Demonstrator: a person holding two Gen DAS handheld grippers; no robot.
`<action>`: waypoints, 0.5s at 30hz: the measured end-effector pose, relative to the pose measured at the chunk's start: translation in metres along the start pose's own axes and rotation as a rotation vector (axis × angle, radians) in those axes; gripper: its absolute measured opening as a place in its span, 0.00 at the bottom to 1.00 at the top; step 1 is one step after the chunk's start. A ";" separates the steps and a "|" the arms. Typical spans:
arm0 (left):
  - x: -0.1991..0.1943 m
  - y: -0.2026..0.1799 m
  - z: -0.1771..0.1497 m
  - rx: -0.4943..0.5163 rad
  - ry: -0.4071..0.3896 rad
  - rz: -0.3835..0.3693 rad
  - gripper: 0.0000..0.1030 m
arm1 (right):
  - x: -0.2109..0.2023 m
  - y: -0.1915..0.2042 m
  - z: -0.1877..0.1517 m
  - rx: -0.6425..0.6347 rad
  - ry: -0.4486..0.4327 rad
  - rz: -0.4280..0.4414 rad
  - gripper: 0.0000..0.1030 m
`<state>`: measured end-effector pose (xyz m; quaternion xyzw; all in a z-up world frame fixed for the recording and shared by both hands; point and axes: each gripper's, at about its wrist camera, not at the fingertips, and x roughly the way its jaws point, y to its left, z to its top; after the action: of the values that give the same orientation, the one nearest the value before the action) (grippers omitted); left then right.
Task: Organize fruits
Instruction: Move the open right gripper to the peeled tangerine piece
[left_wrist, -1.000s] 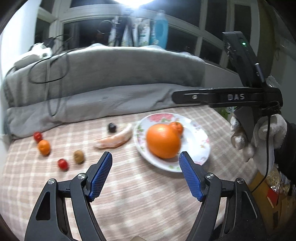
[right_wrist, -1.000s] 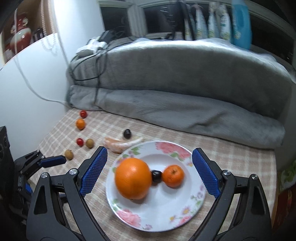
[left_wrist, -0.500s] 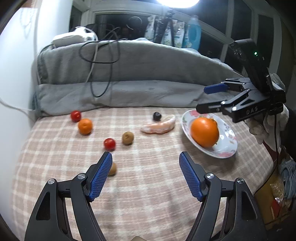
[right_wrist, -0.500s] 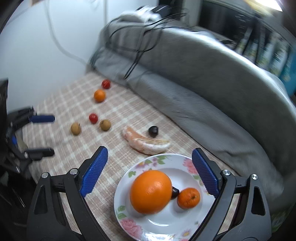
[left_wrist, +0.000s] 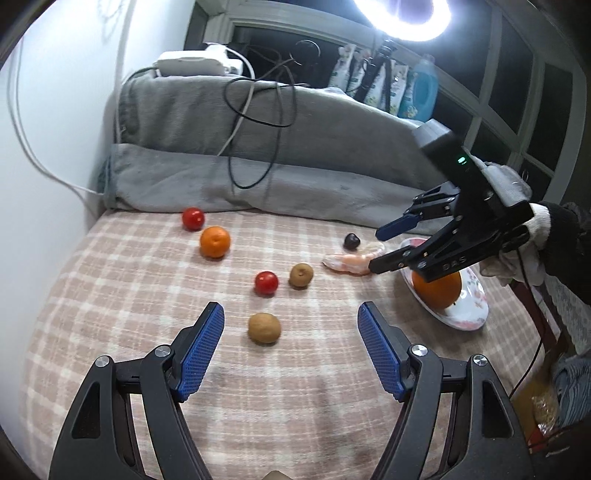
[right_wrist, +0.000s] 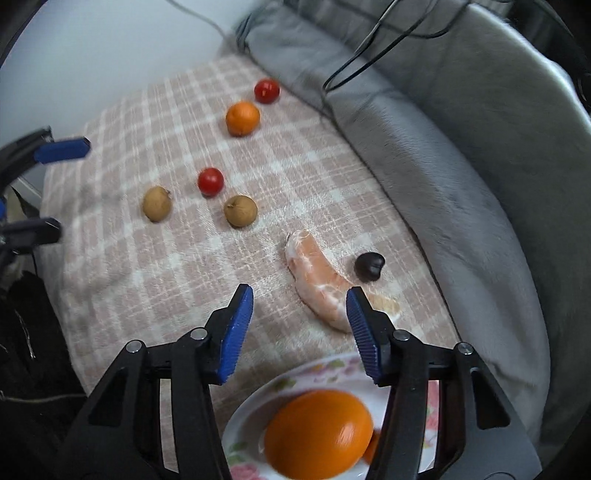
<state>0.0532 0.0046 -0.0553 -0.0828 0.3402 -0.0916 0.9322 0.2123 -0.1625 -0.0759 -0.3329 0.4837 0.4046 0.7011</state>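
Left gripper (left_wrist: 290, 332) sits low and close, jaws spread wide with nothing in them, and the nearest brown fruit (left_wrist: 264, 328) lies on the checked blanket (left_wrist: 147, 295) right in the gap ahead of the pads, untouched. Over on the other side, the right gripper (right_wrist: 299, 319) points steeply down, jaws closing as we watch, and nothing is gripped: its right pad overlaps the near end of the peeled citrus segment (right_wrist: 317, 280) but is not pressing on it. Beneath it, the flowered plate (right_wrist: 251, 406) already carries the big orange (right_wrist: 317, 432).

Further out: a second brown fruit (left_wrist: 301, 275), a red tomato (left_wrist: 266, 283), the dark cherry-like fruit (right_wrist: 369, 266) just beside the segment, then a small mandarin (left_wrist: 215, 242) and another tomato (left_wrist: 193, 218) near the grey bedding (left_wrist: 258, 184).

This looks like a pick in hand, loose fruits being gathered to the plate. The right needs to settle its pads across the soft segment and squeeze gently; the left only has to push forward around that brown fruit and close.

Against a second ago: the right was hovering squarely over the plate with jaws far wider; now it has tipped down and slid toward the segment. The left view has swung off the plate to the scattered fruits, its opening unchanged.
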 end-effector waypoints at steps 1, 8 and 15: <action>0.000 0.003 0.000 -0.008 0.000 -0.001 0.73 | 0.007 0.000 0.005 -0.015 0.022 -0.002 0.53; 0.003 0.016 -0.002 -0.044 0.007 -0.009 0.73 | 0.041 0.005 0.019 -0.098 0.134 -0.008 0.46; 0.011 0.027 -0.004 -0.070 0.026 -0.012 0.73 | 0.056 0.009 0.022 -0.136 0.183 -0.021 0.45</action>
<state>0.0615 0.0282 -0.0711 -0.1160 0.3546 -0.0864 0.9238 0.2242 -0.1260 -0.1230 -0.4205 0.5133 0.3971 0.6341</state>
